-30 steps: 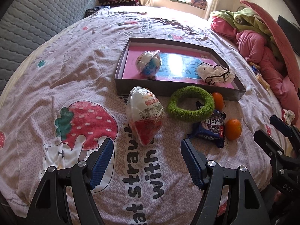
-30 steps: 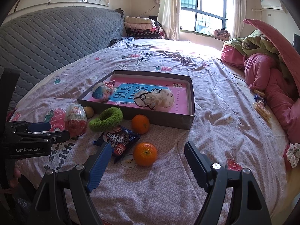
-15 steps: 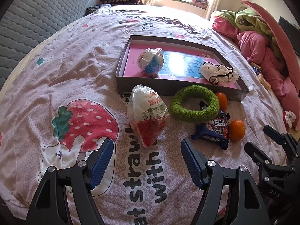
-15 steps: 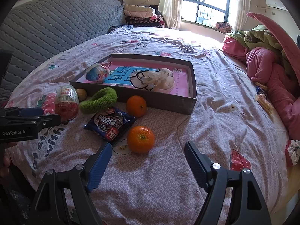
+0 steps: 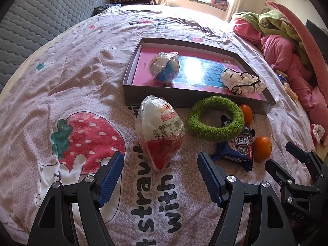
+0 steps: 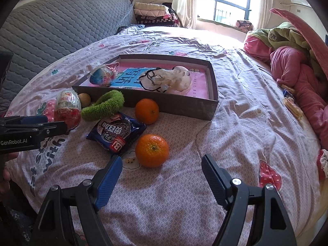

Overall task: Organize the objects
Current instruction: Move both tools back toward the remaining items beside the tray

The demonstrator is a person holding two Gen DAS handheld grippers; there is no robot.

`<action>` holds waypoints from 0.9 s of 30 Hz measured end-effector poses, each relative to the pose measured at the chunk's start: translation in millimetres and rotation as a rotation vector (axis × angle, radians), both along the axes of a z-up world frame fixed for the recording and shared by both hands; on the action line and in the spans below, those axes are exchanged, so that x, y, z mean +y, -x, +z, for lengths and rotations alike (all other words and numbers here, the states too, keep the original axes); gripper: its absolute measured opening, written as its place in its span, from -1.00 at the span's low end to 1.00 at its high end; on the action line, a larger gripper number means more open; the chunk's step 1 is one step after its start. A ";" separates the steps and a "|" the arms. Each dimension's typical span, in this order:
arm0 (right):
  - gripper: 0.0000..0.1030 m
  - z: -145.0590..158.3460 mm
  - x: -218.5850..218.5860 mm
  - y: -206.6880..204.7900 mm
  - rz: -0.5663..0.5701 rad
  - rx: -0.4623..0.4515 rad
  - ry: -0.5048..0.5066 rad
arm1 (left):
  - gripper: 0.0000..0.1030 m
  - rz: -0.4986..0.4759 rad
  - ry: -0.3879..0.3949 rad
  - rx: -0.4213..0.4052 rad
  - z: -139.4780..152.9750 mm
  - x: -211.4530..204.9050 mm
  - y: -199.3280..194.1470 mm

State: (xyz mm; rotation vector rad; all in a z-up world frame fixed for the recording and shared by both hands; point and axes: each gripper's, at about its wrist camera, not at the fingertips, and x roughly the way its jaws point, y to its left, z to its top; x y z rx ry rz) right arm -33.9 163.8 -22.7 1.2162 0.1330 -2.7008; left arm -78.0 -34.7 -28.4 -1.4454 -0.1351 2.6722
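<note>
Two grippers, both with jaws spread wide and holding nothing. Left gripper (image 5: pixel 161 176) sits low over the bedsheet (image 5: pixel 82 78), and the red egg (image 5: pixel 160 131) lies dead ahead, just beyond the tips and lined up with the gap. Its long axis runs roughly along the approach, narrow red end toward the jaws, white end away toward the box, so the fingers would close across the short width. Right gripper (image 6: pixel 162 177) has the near orange (image 6: pixel 152 150) just ahead, a bit left of centre of the gap; round, so no axis to worry about. Each hand is nearest its own target: left for the egg, right for the orange. Judgement: next move is a short push forward and a close, on either side.

Counts, near to far:
- 2 oranges loose on the sheet: near one, and far orange (image 6: pixel 147 111) close against the box wall.
- 1 cookie pack (image 6: pixel 116 132), between the oranges and the egg.
- 1 green ring (image 5: pixel 216 118), partly over the pack's far end.
- 1 small brown ball (image 6: pixel 84 100) by the box corner, seen only from the right wrist.
- 1 box (image 5: pixel 180 100), open tray, holding 2 things: blue egg (image 5: pixel 164 67) and a crumpled white bag (image 5: pixel 244 82).
- 2 wrapped eggs in total, one in, one out.

Six items remain outside the box.
</note>
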 end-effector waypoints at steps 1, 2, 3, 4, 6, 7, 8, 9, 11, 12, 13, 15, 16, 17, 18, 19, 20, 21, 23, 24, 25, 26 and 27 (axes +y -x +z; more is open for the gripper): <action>0.53 -0.2 0.9 1.0 -0.003 0.000 0.007 | 0.46 0.003 -0.004 0.001 -0.3 -0.5 1.7; 0.53 -0.9 1.9 2.0 -0.005 -0.002 0.014 | 0.46 0.008 -0.006 0.001 -0.7 -1.4 3.7; 0.53 -1.9 2.5 2.5 -0.007 -0.004 0.020 | 0.46 0.012 -0.008 0.002 -1.0 -1.9 5.1; 0.53 -2.6 3.6 3.1 -0.013 -0.004 0.026 | 0.46 0.015 -0.010 0.003 -1.4 -2.3 6.4; 0.53 -3.8 6.4 4.6 -0.023 -0.007 0.050 | 0.46 0.017 -0.012 0.004 -2.2 -3.0 8.8; 0.53 -4.2 7.8 5.5 -0.026 -0.014 0.061 | 0.46 0.019 -0.014 0.005 -2.6 -3.4 9.9; 0.53 -4.7 9.0 6.3 -0.031 -0.014 0.068 | 0.46 0.018 -0.017 0.006 -2.8 -3.6 10.9; 0.53 -5.3 9.7 6.8 -0.035 -0.013 0.068 | 0.46 0.018 -0.020 0.008 -3.1 -3.6 12.2; 0.53 -6.6 10.2 8.2 -0.043 -0.011 0.060 | 0.46 0.025 -0.028 0.010 -3.9 -4.4 14.8; 0.53 -7.6 10.2 9.2 -0.043 -0.013 0.059 | 0.46 0.025 -0.033 0.010 -4.4 -4.3 16.0; 0.53 -8.4 10.1 9.9 -0.042 -0.015 0.059 | 0.46 0.025 -0.038 0.010 -5.2 -4.7 17.4; 0.53 -10.2 8.5 11.1 -0.035 -0.017 0.058 | 0.46 0.025 -0.039 0.010 -6.6 -3.1 19.3; 0.53 -11.2 7.0 11.7 -0.032 -0.017 0.052 | 0.46 0.024 -0.037 0.010 -7.6 -2.5 20.5; 0.52 -12.1 5.5 12.5 -0.032 -0.015 0.043 | 0.46 0.024 -0.035 0.009 -8.4 -2.0 21.5; 0.52 -13.3 4.4 13.3 -0.031 -0.013 0.036 | 0.46 0.026 -0.036 0.010 -9.1 -1.9 21.9; 0.51 -14.6 2.9 14.2 -0.028 -0.014 0.030 | 0.46 0.026 -0.037 0.010 -9.9 -1.6 22.7; 0.43 -15.9 1.6 14.8 -0.029 -0.012 0.021 | 0.46 0.028 -0.039 0.011 -10.5 -1.8 23.2; 0.38 -17.5 0.5 15.6 -0.031 -0.012 0.011 | 0.46 0.032 -0.042 0.015 -10.7 -2.5 23.5; 0.30 -20.2 -1.0 17.4 -0.024 -0.018 0.016 | 0.46 0.036 -0.046 0.020 -11.2 -3.5 24.2; 0.29 -21.3 -1.8 17.5 -0.021 -0.015 0.018 | 0.46 0.037 -0.048 0.021 -11.5 -3.9 24.7; 0.26 -22.5 -3.0 17.8 -0.016 -0.017 0.012 | 0.46 0.039 -0.050 0.022 -11.7 -4.2 25.0; 0.24 -23.5 -4.7 18.5 -0.015 -0.015 0.002 | 0.46 0.040 -0.051 0.023 -11.9 -4.3 25.6; 0.23 -24.3 -6.1 19.0 -0.014 -0.013 -0.005 | 0.46 0.041 -0.051 0.023 -12.3 -4.4 26.3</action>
